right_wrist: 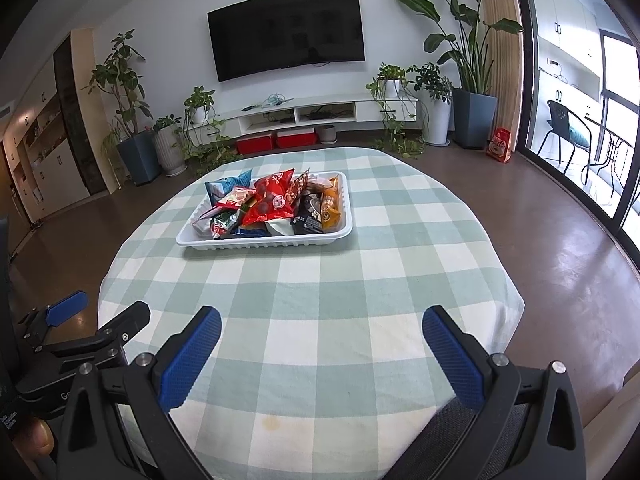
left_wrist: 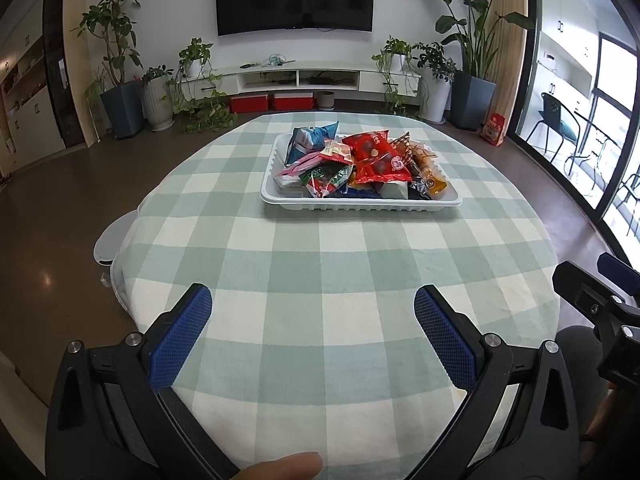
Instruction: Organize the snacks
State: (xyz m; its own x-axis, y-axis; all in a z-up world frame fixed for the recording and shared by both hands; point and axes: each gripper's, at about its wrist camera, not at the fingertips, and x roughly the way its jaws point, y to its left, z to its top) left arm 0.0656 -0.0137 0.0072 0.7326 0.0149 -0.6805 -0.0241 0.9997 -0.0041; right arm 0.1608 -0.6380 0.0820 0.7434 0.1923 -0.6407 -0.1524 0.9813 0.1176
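Note:
A white tray [left_wrist: 360, 203] heaped with snack packets sits on the far half of the checked table. Among the packets are a red bag [left_wrist: 378, 158], a blue bag [left_wrist: 310, 140] and an orange packet [left_wrist: 434, 180]. My left gripper [left_wrist: 313, 312] hovers open over the near table edge, nothing between its blue pads. The right wrist view shows the same tray [right_wrist: 264, 242], with a red bag [right_wrist: 274, 198] and a dark brown packet [right_wrist: 310, 210] in it. My right gripper [right_wrist: 322, 330] is open and empty too, well short of the tray. Each gripper shows at the edge of the other's view.
The green and white checked cloth [left_wrist: 320, 264] covers a round table. Beyond it stand a TV unit [left_wrist: 296, 76], red boxes [left_wrist: 272, 102] and potted plants [left_wrist: 120, 108]. A glass door [left_wrist: 580, 100] is on the right. A fingertip [left_wrist: 284, 468] shows at the bottom edge.

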